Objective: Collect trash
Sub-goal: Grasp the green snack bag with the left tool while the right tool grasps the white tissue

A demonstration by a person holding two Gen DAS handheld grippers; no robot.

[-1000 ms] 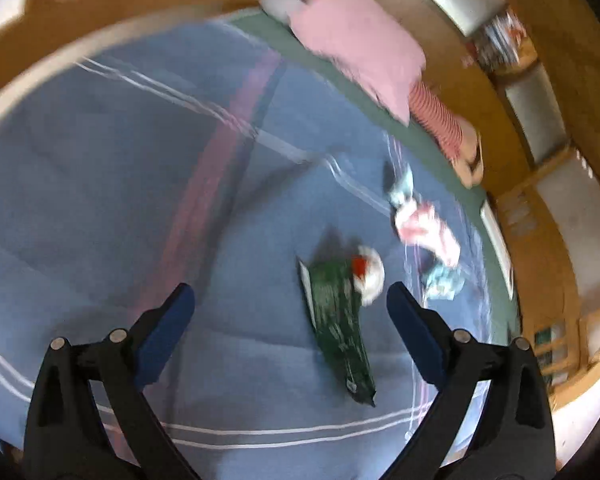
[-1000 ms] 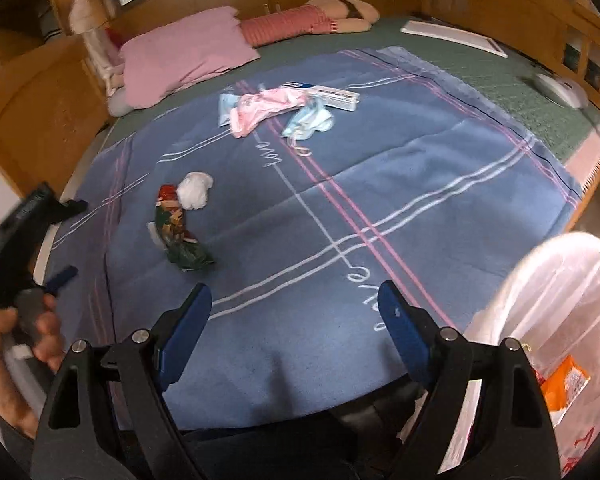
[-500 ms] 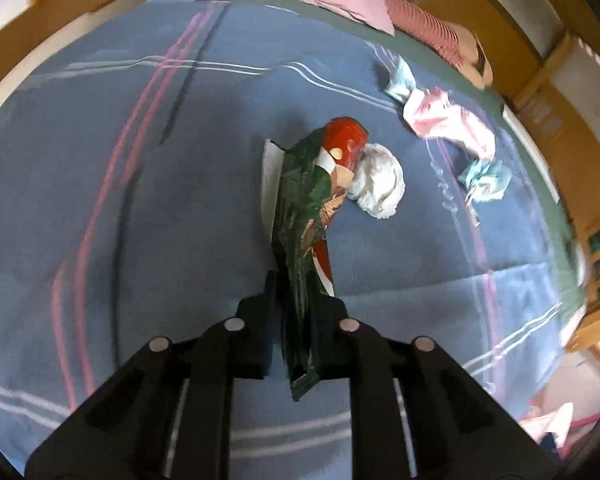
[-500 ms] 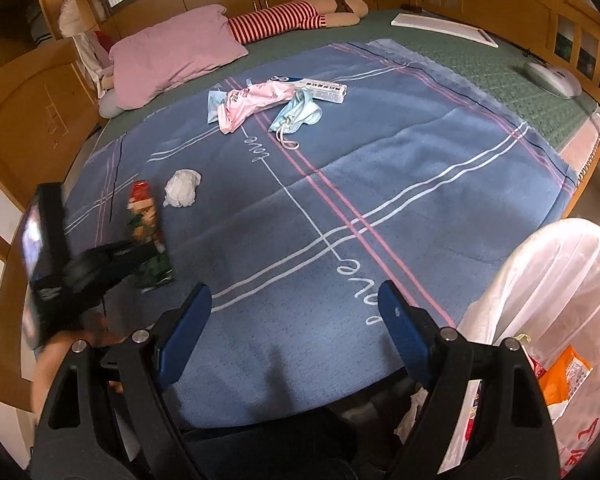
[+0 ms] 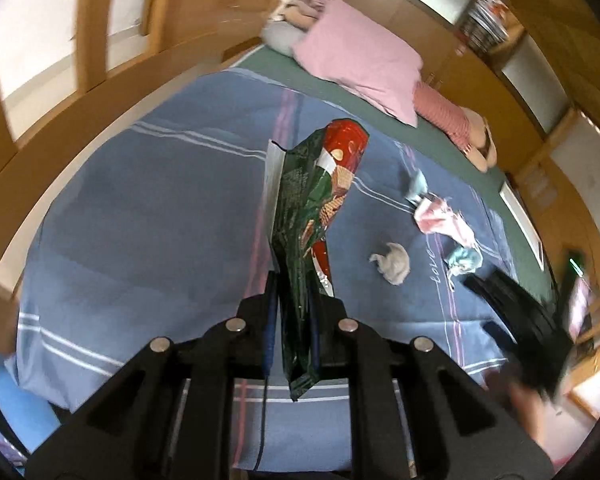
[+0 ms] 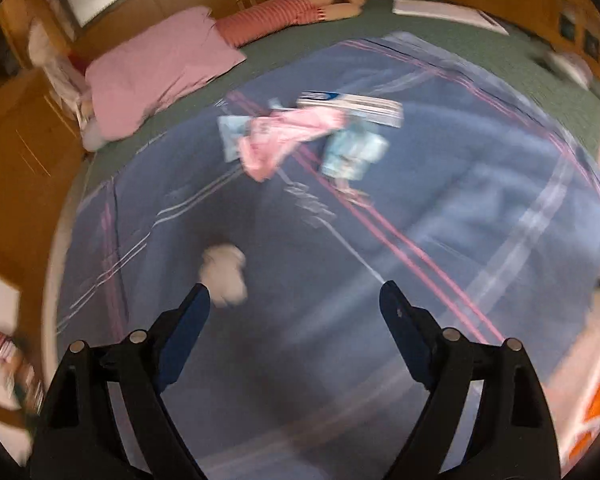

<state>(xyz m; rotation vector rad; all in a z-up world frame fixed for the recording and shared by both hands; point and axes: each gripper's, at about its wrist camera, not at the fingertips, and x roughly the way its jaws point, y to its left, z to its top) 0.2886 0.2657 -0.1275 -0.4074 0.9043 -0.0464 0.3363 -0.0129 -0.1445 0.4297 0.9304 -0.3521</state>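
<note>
Black hand-held gripper (image 6: pixel 294 300), blue fingertip pads (image 6: pixel 404 330), silver screws.

Green-red snack wrapper (image 5: pixel 312 216) upright, crumpled tissue (image 5: pixel 394 263) on blanket (image 5: pixel 140 220)

A bed (image 5: pixel 284 64) under a blue striped blanket (image 5: pixel 148 240), littered with trash.

Ahead of the right tongs, just past the left fingertip, lies 1 crumpled white tissue (image 6: pixel 225 276). Farther ahead on the blanket sit a pink wrapper (image 6: pixel 284 140), 2 pale blue face masks, one (image 6: pixel 232 136) on its left and one (image 6: pixel 352 152) on its right, and a white box (image 6: pixel 356 106) behind them. Beyond the blanket, on the green sheet (image 6: pixel 440 36), rest a pink pillow (image 6: pixel 156 76), a red striped cushion (image 6: pixel 272 16) and, far right of the tongs, a flat white sheet (image 6: pixel 444 14).
</note>
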